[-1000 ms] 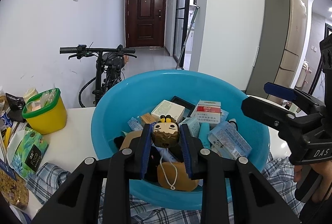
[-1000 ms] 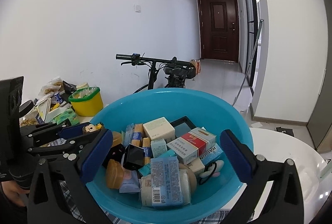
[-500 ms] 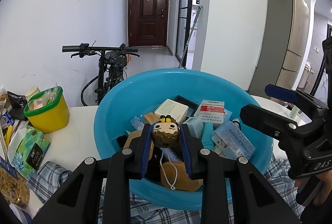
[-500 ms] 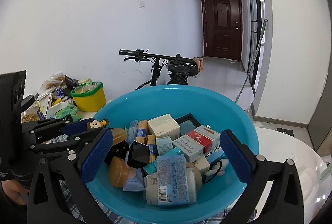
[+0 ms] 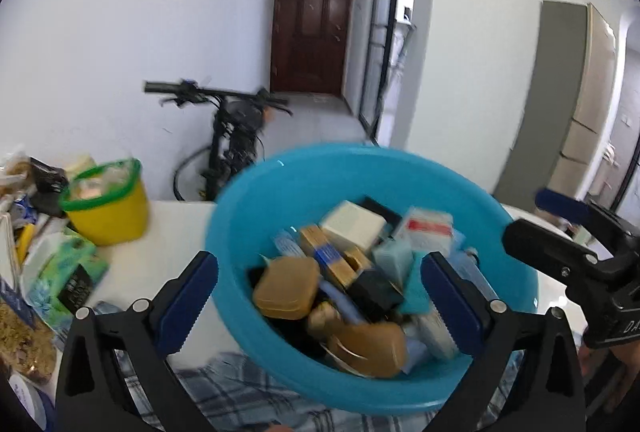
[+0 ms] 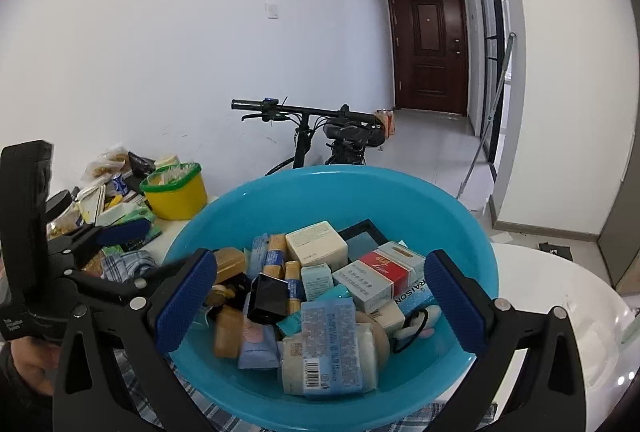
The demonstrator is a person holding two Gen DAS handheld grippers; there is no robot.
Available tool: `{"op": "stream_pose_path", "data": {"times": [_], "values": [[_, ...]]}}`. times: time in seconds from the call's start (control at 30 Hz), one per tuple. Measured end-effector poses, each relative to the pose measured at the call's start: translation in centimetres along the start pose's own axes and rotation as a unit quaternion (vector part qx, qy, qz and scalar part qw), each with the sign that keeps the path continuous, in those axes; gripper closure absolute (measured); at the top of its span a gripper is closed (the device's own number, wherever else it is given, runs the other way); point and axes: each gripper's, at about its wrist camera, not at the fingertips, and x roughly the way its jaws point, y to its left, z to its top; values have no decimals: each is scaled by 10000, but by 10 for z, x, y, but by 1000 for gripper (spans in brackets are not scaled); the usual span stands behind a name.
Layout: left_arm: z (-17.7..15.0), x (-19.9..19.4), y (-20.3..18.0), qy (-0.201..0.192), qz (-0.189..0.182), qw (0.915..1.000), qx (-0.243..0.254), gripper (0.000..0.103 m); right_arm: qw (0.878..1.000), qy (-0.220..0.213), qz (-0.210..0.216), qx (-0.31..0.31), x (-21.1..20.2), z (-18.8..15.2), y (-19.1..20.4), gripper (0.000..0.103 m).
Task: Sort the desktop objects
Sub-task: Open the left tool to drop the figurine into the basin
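A blue basin [image 5: 248, 216] [image 6: 360, 188] holds several small boxes, packets and brown cases. My left gripper [image 5: 320, 292] is open and empty over the basin's near rim. A small brown figure [image 5: 322, 314] lies among the items below it, blurred. My right gripper [image 6: 320, 296] is open and empty, its fingers astride the basin's contents. Each gripper shows in the other's view, the right one [image 5: 568, 232] at the right edge, the left one [image 6: 116, 248] at the left.
A yellow tub with a green rim [image 5: 106, 202] [image 6: 174, 188] and a heap of snack packets [image 5: 44, 272] stand on the white table to the left. A checked cloth [image 5: 240, 388] lies under the basin. A bicycle [image 6: 320, 136] stands behind.
My left gripper opened and let go of the small brown figure, which dropped into the basin. The left view swung to the left. The right gripper stayed open.
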Motion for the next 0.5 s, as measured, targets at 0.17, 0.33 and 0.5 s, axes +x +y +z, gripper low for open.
{"op": "stream_pose_path", "data": {"times": [0.17,0.33,0.5], "values": [[2,0,4,40,-103,9999,-68,0,10000,24,-28,-28,1,0,1,0],[0,5,6,146,17,9999,-45,0,10000,74,-38,-47,4,-1,2,0],[0,5,7,128,117,9999,0,0,9997,196,-63,-92,10,-4,5,0]]}}
